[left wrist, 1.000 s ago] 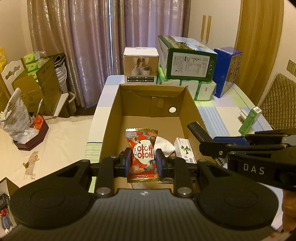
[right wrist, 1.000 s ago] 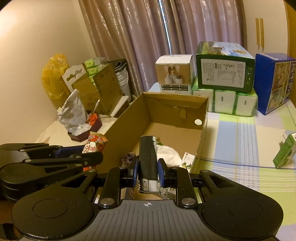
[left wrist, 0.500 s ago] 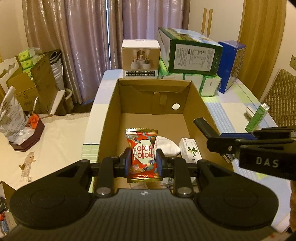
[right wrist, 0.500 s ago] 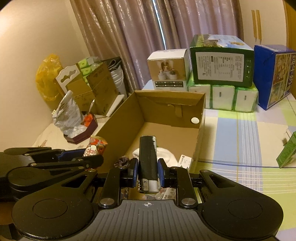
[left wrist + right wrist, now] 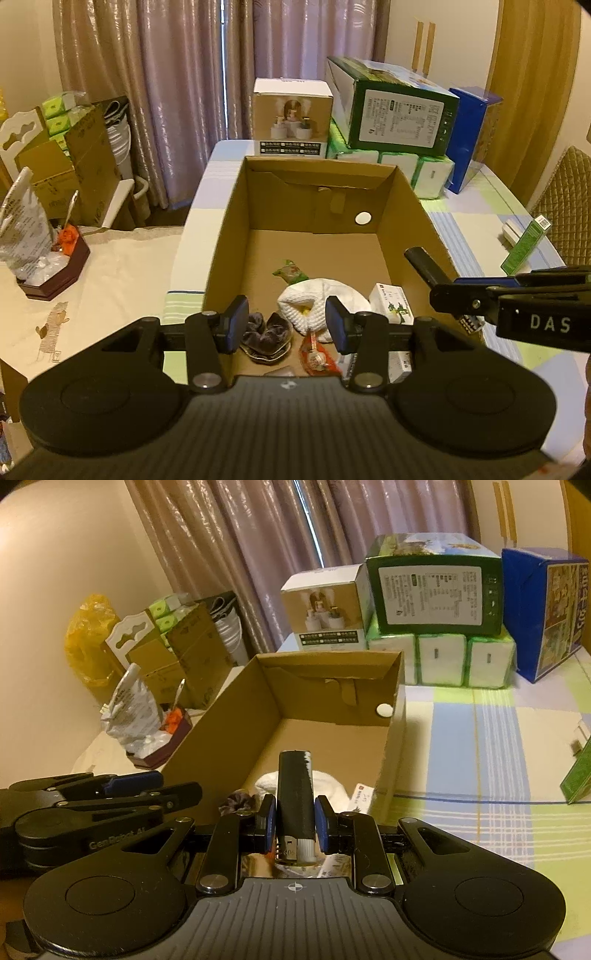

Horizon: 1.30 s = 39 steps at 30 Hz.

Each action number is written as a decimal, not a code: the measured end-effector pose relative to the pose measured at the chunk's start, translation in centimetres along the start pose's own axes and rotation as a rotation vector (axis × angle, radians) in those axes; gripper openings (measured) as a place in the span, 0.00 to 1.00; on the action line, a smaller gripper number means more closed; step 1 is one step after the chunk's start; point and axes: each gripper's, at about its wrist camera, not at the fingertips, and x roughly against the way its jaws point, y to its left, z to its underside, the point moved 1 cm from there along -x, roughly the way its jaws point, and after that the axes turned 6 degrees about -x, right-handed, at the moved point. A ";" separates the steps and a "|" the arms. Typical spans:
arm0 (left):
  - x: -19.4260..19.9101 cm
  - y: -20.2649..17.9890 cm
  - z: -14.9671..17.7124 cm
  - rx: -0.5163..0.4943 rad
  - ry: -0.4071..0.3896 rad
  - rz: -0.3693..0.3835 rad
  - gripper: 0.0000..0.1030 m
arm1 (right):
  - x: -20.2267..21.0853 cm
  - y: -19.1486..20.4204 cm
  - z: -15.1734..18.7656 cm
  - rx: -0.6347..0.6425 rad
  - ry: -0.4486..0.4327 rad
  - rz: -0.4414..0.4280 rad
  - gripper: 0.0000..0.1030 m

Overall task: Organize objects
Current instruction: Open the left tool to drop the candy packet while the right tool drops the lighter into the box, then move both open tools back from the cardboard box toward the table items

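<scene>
Dropped from the now-spread left gripper [image 5: 282, 325], the candy [image 5: 317, 357] lies in the box [image 5: 417, 206] at its 6 o'clock end, while the right gripper [image 5: 294, 823] clamps a lighter [image 5: 295, 797].

1. One open cardboard box [image 5: 413, 206] on the table
2. Inside it: one white knit item [image 5: 317, 301], one dark scrunchie [image 5: 266, 332], one red snack packet [image 5: 314, 356], one green wrapper [image 5: 290, 271], one small white carton [image 5: 391, 301]
3. Two grippers: the left gripper [image 5: 282, 326] and the right gripper [image 5: 295, 821]
4. One black lighter [image 5: 295, 801]
5. Behind the box: one white product box [image 5: 291, 118], one dark green box [image 5: 391, 114], one blue box [image 5: 469, 136]
6. Three tissue packs [image 5: 441, 659] showing in a row under the green box
7. One green carton [image 5: 524, 242] at the right
</scene>
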 end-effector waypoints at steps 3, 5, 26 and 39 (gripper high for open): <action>0.8 0.2 0.1 0.007 -0.009 -0.015 0.42 | -0.3 0.2 -0.2 -0.011 0.004 -0.038 0.19; 1.3 0.3 0.3 0.013 -0.015 -0.020 0.50 | -0.6 0.3 -0.5 -0.021 -0.003 -0.070 0.19; 8.9 -3.8 4.0 0.074 -0.038 -0.032 0.88 | 10.0 -3.2 3.8 -0.135 -0.079 -0.050 0.80; 14.9 -10.3 4.7 0.078 -0.101 0.028 0.99 | 18.3 -5.7 7.6 -0.096 -0.112 0.021 0.98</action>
